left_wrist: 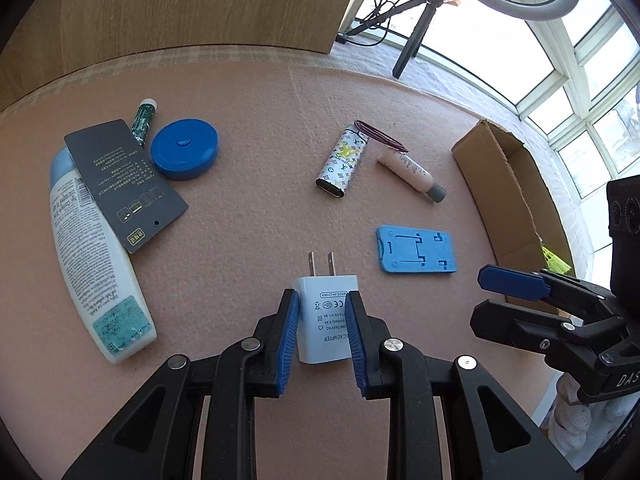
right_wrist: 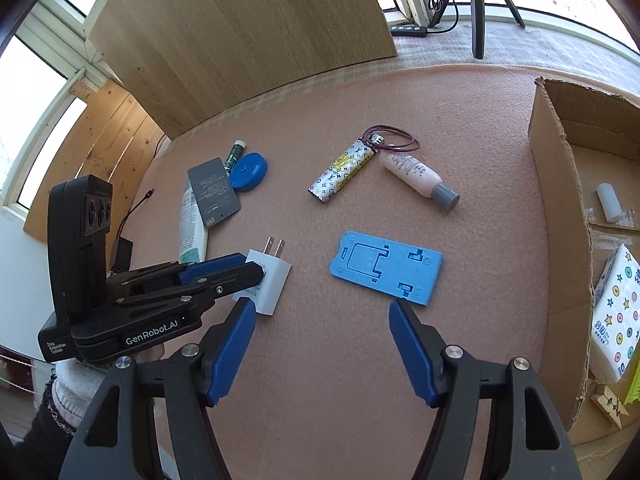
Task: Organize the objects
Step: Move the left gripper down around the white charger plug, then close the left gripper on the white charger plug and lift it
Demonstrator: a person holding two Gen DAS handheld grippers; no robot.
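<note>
The tabletop [left_wrist: 248, 208] is salmon pink. On it lie a white plug adapter [left_wrist: 326, 320] with grey print, a bright blue slotted plate [left_wrist: 416, 250], a white lighter [left_wrist: 342, 160] patterned with dark monograms and yellow marks, a pale pink bottle [left_wrist: 412, 170] with a grey cap, a round blue case [left_wrist: 185, 149], a dark grey card [left_wrist: 124, 176] and a white-and-blue bottle [left_wrist: 94, 248]. The box [left_wrist: 508, 188] is brown cardboard. Each claw is black with blue pads [left_wrist: 289, 340].

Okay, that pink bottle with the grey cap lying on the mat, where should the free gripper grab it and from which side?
Grip the pink bottle across the middle of its body, coming down from above, pads on its two long sides. It lies flat, slanting, so turn the open right gripper to match. Stay clear of the narrower grey cap and the purple loop at its far end.
</note>
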